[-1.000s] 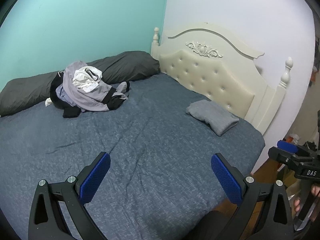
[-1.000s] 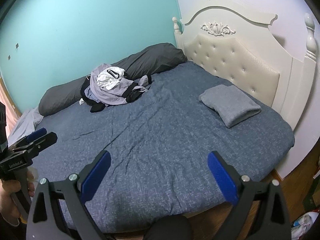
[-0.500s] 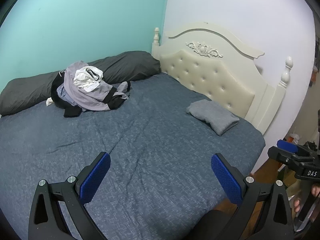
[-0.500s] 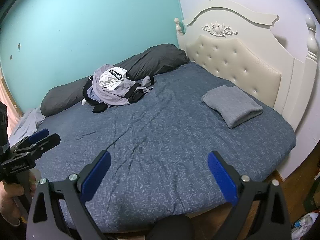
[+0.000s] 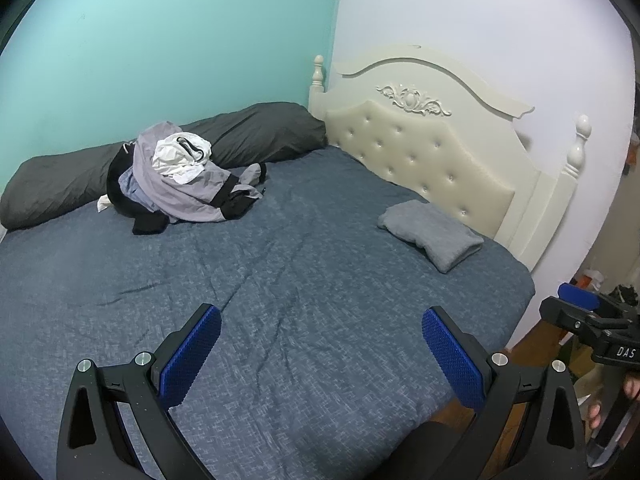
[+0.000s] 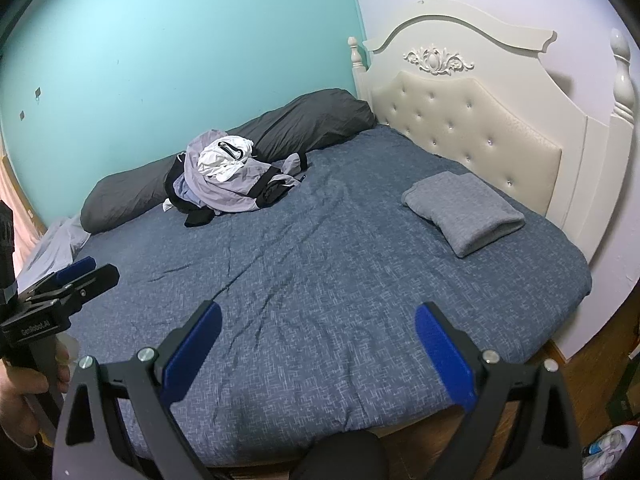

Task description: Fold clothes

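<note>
A heap of unfolded clothes (image 5: pixel 180 178) (image 6: pixel 232 176), lilac, white and black, lies at the far left of the bed (image 5: pixel 280 280) (image 6: pixel 320 264) against a long dark pillow. One folded grey garment (image 5: pixel 432 234) (image 6: pixel 464 210) rests near the headboard on the right. My left gripper (image 5: pixel 320 344) is open above the near part of the bed, empty, far from both. My right gripper (image 6: pixel 318 340) is also open and empty over the bed's near edge. Each gripper shows at the side of the other's view.
A cream tufted headboard (image 5: pixel 432 148) (image 6: pixel 480 120) stands on the right, a teal wall behind the dark pillow (image 5: pixel 256 132) (image 6: pixel 312 120). Wooden floor (image 6: pixel 592 364) and clutter lie to the right of the bed. A hand (image 6: pixel 24 396) holds the left gripper's handle.
Both grippers have drifted slightly forward and to the right over the bed, so the clothes heap sits a little further right in view. Both stay open and empty.
</note>
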Motion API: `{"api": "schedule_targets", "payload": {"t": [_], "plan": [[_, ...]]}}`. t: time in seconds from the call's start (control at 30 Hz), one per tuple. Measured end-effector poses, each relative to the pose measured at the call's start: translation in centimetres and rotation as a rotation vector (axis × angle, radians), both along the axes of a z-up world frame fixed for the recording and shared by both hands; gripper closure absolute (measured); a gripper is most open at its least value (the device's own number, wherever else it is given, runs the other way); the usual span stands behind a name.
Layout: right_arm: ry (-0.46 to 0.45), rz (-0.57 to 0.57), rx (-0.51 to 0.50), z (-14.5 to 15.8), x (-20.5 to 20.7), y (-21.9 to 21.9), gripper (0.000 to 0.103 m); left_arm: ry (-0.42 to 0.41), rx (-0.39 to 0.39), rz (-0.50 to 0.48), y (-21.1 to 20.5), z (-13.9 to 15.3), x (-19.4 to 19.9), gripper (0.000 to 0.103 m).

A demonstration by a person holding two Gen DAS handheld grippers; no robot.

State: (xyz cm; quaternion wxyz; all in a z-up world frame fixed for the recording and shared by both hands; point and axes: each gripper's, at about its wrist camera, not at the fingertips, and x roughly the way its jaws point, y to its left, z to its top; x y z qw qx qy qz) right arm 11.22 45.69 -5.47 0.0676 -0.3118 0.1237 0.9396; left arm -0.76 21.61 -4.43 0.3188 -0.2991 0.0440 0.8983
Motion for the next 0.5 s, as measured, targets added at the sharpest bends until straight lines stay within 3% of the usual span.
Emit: {"api": "schedule_targets", "payload": {"t": [0.5], "plan": [[0.007, -0.003, 0.004, 0.29, 0.0, 0.18, 0.005, 0.014, -0.017, 0.019, 0.09, 0.02, -0.18, 0.0]]}}
